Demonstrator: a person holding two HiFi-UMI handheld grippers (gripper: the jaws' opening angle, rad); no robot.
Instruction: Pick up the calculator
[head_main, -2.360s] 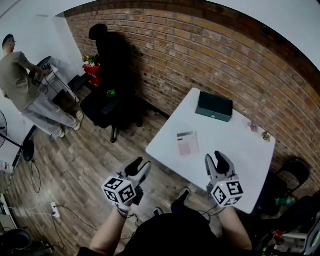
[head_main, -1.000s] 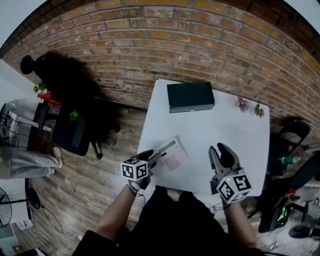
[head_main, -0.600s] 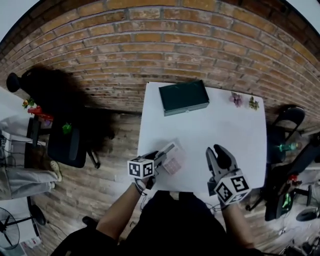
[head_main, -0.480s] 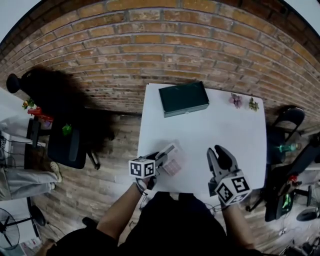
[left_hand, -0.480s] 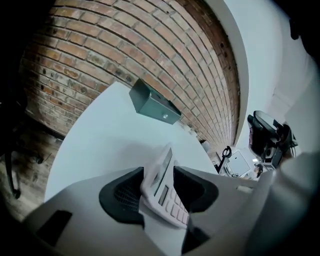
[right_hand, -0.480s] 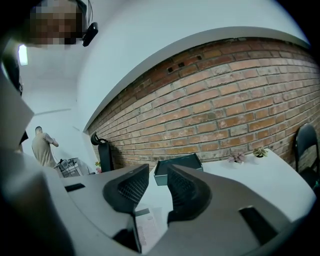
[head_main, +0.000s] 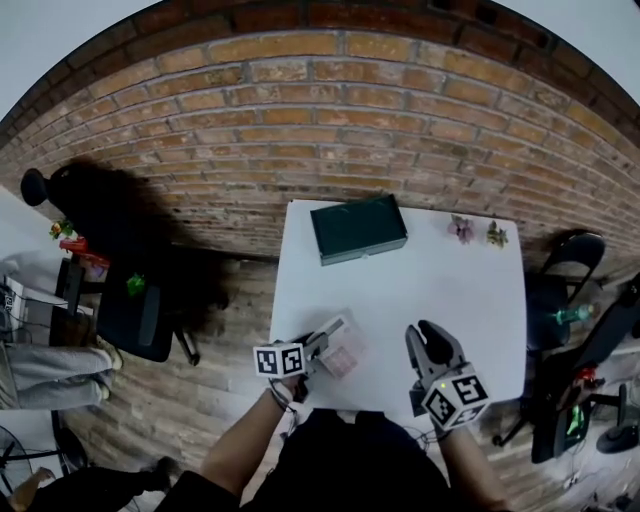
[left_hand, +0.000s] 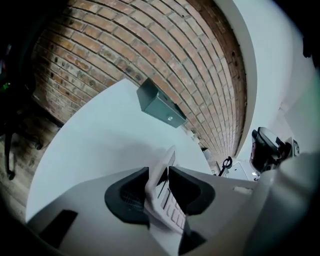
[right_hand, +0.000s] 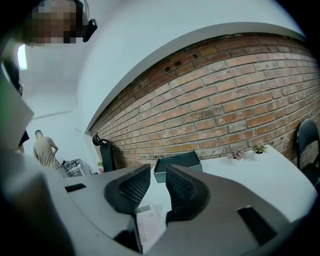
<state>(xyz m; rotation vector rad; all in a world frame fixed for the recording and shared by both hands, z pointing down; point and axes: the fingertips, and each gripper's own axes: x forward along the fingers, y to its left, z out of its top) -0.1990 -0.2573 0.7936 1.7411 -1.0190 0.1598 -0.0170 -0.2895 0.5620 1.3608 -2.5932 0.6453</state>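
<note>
Left gripper view shows the grasp in hand: the left gripper (left_hand: 159, 174) is closing on the calculator (left_hand: 170, 210), and its pads look to be meeting both faces. The calculator is thin and pale with pinkish keys, and it stands tipped on edge, well apart from the green box (left_hand: 159, 106) on the person's side. Next comes a firm squeeze, then a lift. The right gripper (right_hand: 157, 176) is closing too, with nothing between its jaws.

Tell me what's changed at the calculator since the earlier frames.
The left tool came forward onto the table to the calculator, which lay flat; that tool's jaws are closing with the calculator tipped up between them. The right tool stays at the near edge, jaws closing on nothing. The green box hasn't moved.
</note>
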